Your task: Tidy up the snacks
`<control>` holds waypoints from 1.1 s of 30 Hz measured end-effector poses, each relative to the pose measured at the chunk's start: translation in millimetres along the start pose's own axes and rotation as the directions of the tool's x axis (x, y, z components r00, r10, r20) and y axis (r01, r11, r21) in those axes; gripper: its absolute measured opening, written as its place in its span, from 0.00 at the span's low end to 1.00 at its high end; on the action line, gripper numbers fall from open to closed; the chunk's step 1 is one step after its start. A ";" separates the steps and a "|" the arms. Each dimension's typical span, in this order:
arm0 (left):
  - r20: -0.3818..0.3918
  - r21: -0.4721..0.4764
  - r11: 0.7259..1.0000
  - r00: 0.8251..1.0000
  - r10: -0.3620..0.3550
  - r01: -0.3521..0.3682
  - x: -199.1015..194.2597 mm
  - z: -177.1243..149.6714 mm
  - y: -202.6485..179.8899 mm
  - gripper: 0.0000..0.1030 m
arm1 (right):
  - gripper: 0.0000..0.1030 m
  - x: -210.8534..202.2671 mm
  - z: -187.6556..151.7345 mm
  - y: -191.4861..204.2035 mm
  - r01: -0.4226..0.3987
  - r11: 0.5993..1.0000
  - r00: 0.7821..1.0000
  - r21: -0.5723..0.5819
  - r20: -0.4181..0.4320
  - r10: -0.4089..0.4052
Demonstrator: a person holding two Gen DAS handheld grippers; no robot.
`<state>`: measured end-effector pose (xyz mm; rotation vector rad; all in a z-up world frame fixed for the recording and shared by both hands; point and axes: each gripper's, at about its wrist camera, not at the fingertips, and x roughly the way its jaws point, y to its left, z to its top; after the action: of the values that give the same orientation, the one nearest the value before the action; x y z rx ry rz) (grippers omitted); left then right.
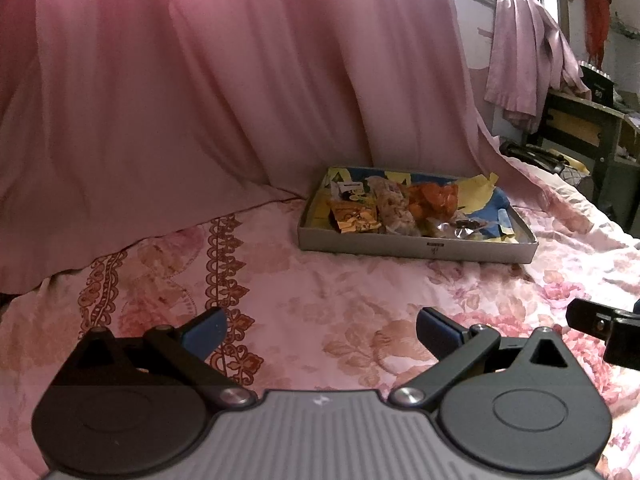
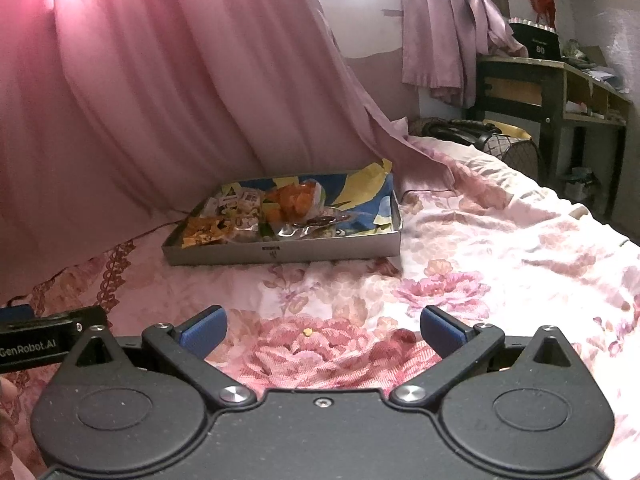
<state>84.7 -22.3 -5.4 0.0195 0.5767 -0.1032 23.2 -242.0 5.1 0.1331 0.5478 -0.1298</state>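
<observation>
A shallow grey cardboard tray lies on the floral bedspread near the pink curtain. It holds several snack packets: an orange-gold packet, a pale clear packet, an orange bag and a silvery wrapper. The tray also shows in the right wrist view, with the orange bag. My left gripper is open and empty over the bedspread, short of the tray. My right gripper is open and empty, also short of the tray.
A pink curtain hangs behind the tray. The floral bedspread spreads to the right. A dark desk stands beyond the bed at the far right. A small yellow crumb lies on the bedspread.
</observation>
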 end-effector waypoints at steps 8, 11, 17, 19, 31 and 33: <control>0.000 0.000 1.000 1.000 0.000 0.000 -0.1 0.7 0.5 1.00 | 0.99 1.0 -0.3 -1.2 0.003 1.000 1.000 0.007 -0.007 -0.002; 0.000 0.000 1.000 1.000 -0.001 0.001 -0.1 0.7 0.4 1.00 | 0.99 1.4 -0.6 -1.2 0.003 1.000 1.000 0.006 -0.008 -0.003; -0.001 -0.001 1.000 1.000 -0.001 0.001 -0.1 0.7 0.5 1.00 | 0.99 2.0 -0.7 -1.5 0.004 1.000 1.000 0.001 -0.009 -0.004; 0.000 -0.001 1.000 1.000 -0.001 0.001 -0.2 0.7 0.7 1.00 | 0.99 2.1 -0.9 -1.3 0.004 1.000 1.000 0.002 -0.009 -0.004; -0.001 0.002 1.000 1.000 -0.001 0.001 -0.4 1.3 0.9 1.00 | 0.99 3.0 -1.3 -0.7 0.004 1.000 1.000 0.000 -0.011 -0.004; 0.000 0.001 1.000 1.000 0.000 0.000 -0.5 1.2 0.7 1.00 | 0.99 3.4 -2.0 -0.8 0.005 1.000 1.000 -0.001 -0.013 -0.005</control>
<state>85.0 -21.6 -4.1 0.0206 0.5766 -0.1034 24.9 -242.8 1.5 0.1319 0.5608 -0.1338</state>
